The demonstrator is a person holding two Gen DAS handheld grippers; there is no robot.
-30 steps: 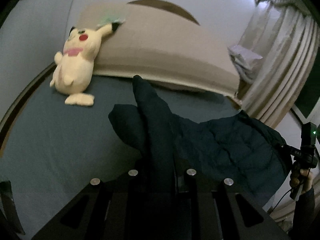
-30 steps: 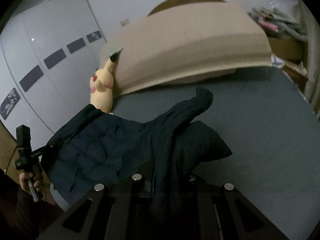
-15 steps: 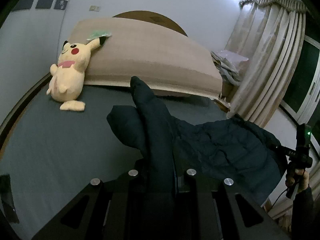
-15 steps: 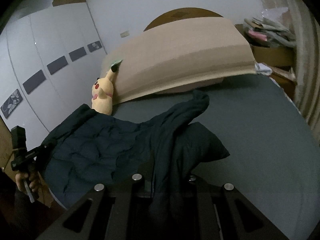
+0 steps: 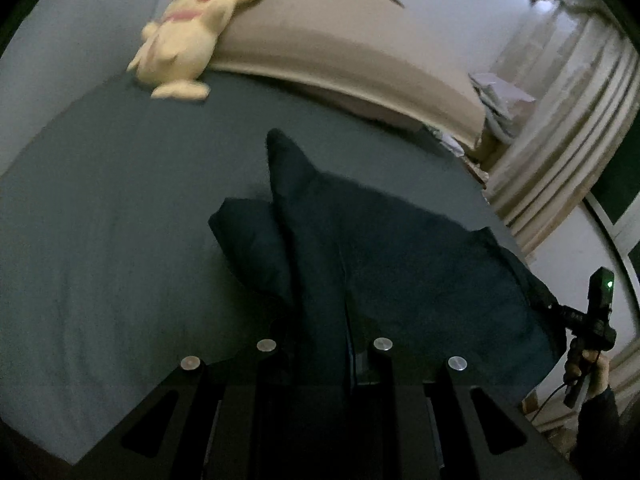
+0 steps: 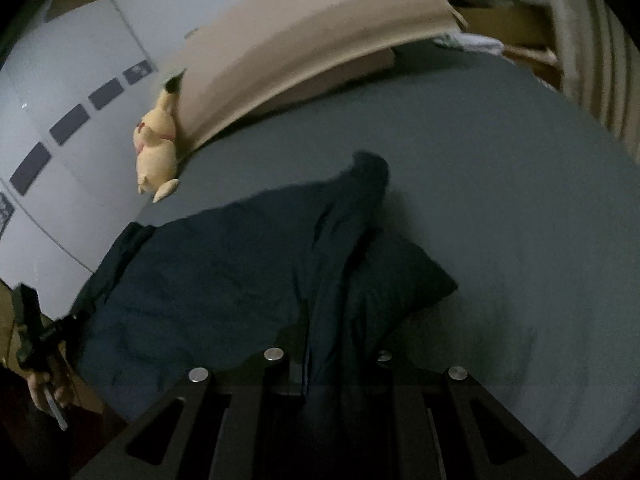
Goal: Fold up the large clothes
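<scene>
A dark navy padded jacket [image 5: 400,272] hangs stretched between my two grippers above the grey bed. My left gripper [image 5: 324,344] is shut on one edge of it, and a sleeve stands up in front of the fingers. My right gripper [image 6: 326,356] is shut on the opposite edge of the jacket [image 6: 224,280]. In the left wrist view the right gripper [image 5: 576,320] and the hand holding it show at the far right; in the right wrist view the left gripper [image 6: 44,332] shows at the far left. Cloth hides the pads on both sides.
The grey bed sheet [image 5: 100,220] spreads out beyond the jacket. A yellow plush toy [image 5: 180,48] leans on the beige headboard cushion [image 5: 340,52] at the back. Beige curtains [image 5: 560,128] and a pile of cloth [image 5: 500,96] stand past the bed's right side.
Both grippers have come down toward the bed with the jacket still held; the sheet fills more of each view, and the jacket body lies lower and flatter.
</scene>
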